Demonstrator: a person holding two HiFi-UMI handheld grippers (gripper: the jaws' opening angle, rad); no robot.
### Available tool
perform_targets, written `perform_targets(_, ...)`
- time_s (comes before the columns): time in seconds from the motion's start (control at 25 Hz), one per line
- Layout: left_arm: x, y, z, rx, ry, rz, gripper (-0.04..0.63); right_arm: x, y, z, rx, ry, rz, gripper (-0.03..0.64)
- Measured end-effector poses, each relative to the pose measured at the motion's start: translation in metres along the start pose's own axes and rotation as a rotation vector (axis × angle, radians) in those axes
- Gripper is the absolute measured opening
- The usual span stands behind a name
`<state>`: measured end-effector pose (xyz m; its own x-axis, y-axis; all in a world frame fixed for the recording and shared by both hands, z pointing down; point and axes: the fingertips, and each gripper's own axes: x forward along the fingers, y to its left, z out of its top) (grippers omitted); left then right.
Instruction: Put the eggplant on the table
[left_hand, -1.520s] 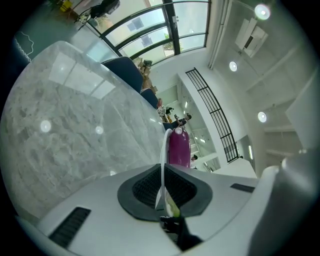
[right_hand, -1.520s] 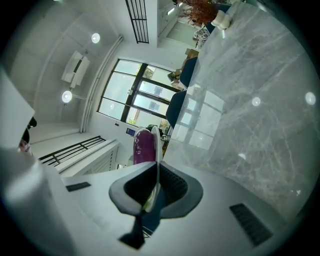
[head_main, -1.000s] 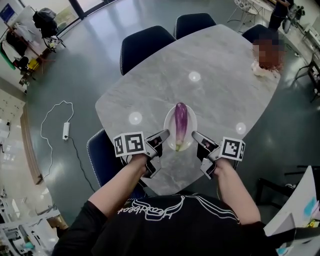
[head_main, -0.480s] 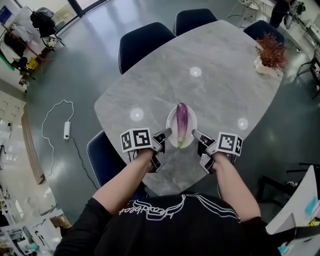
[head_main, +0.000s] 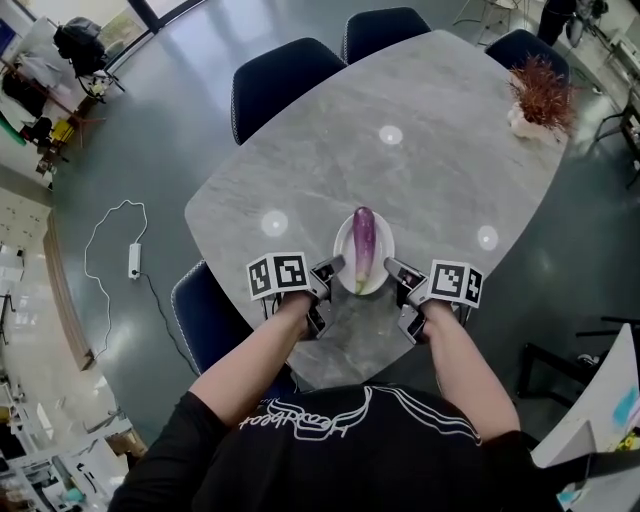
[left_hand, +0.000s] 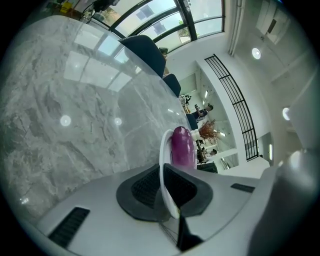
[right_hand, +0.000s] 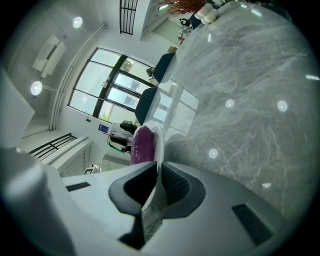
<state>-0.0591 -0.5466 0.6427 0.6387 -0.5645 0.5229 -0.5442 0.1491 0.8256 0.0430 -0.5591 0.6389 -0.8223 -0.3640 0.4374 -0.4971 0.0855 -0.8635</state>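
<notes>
Seen from above, a person holds a white plate (head_main: 341, 243) by its two sides over the near end of a grey marble table (head_main: 440, 150). A purple eggplant (head_main: 363, 243) lies lengthwise on the plate, pointing away from the person.

The left gripper (head_main: 330, 268) pinches the plate's left rim and the right gripper (head_main: 392, 268) pinches its right rim. Each gripper view shows the jaws narrow, with the thin white rim clamped between the dark pads. No view shows whether the plate's base touches the table yet.

The step in hand appears to be setting the plate down. To do it well, both sides should stay level and come down together, since the round eggplant lies loose and could roll off a tilt. The pads should let go only once the base sits flat.

The plate is close to the table's near edge, just in front of the person's body, so a spot slightly further in would be safer. Beyond it the tabletop is bare and wide. A plant (head_main: 540, 95) stands well apart at the far right corner. Dark chairs (head_main: 285, 80) ring the far side, and another chair (head_main: 200, 310) sits under the left forearm.
</notes>
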Motion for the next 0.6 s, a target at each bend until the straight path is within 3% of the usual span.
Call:
perform_targets(0.36, 0.004, 0.008, -0.007, 0.001, 0.023, 0.054, 0.026, 0.002, -0.009, -0.006, -0.040, 0.035, -0.089, 0.018)
perform_targets(0.6, 0.011, 0.014, -0.010, -0.004, 0.035, 0.078, 0.026, 0.005, -0.018, -0.006, -0.032, 0.047, -0.103, 0.018)
